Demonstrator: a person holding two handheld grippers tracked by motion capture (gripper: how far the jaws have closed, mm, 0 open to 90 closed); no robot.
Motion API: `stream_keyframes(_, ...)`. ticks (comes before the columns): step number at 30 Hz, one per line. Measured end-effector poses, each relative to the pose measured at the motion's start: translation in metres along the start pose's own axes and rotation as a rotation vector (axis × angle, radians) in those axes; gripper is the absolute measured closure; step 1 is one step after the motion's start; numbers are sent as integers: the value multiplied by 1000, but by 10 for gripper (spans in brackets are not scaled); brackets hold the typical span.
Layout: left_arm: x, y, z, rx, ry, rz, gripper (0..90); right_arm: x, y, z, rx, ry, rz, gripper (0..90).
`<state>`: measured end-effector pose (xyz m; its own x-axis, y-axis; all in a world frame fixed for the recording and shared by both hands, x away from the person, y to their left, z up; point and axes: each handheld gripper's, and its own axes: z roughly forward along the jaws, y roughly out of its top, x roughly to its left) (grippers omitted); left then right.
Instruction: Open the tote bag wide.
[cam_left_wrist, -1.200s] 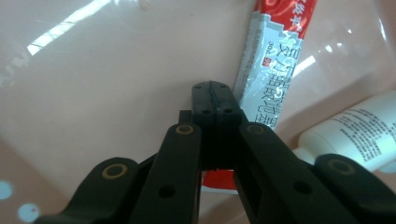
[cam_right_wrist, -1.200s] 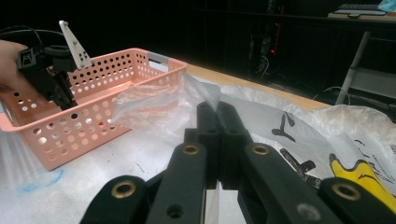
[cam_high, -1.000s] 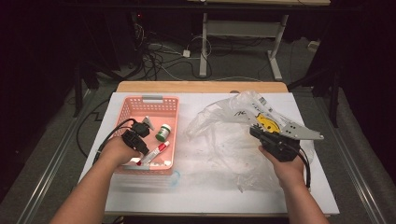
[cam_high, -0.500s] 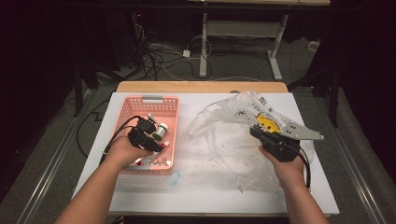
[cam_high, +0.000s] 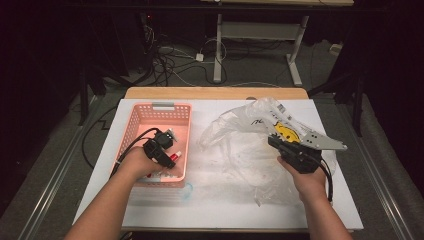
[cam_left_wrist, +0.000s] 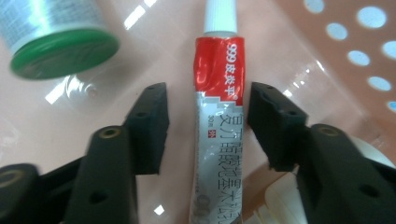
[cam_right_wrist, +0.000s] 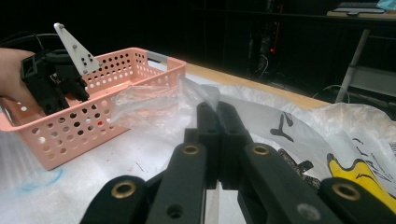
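My left tongs (cam_left_wrist: 205, 126) hang inside the pink perforated plastic basket (cam_high: 184, 111) at the left of the table, jaws spread on either side of a red-and-silver ointment tube with a white cap (cam_left_wrist: 217, 116). They have just been closing in from a wider gape, with the tube between them but neither pad touching it yet. The tube lies flat on the basket floor, cap pointing away from me, with a green-rimmed spool of clear thread (cam_left_wrist: 56, 39) just beyond on the left.

My right tongs (cam_right_wrist: 217, 140) are pressed together on a fold of the crumpled clear plastic bag with a yellow print (cam_high: 250, 150), which lies spread over the right half of the table; I judge the film is caught between the pads, though it is hard to see there.

To do this well I should keep the tube centred and square to the pads, close gently on the stiffer silver body rather than the cap, and avoid squashing it. I would lift straight up, clear of the basket wall, while the right side holds the bag steady.
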<state>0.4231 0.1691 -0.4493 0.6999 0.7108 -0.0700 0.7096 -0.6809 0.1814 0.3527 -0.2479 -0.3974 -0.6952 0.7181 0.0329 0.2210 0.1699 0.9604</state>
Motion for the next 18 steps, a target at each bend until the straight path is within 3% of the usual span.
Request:
stream_keyframes(8,3,0,0,-2,-2,-16,649,1,0,0,-1,0,0,900)
stream_keyframes(18,3,-1,-1,-24,-4,-11,673,1,0,0,-1,1,1,900)
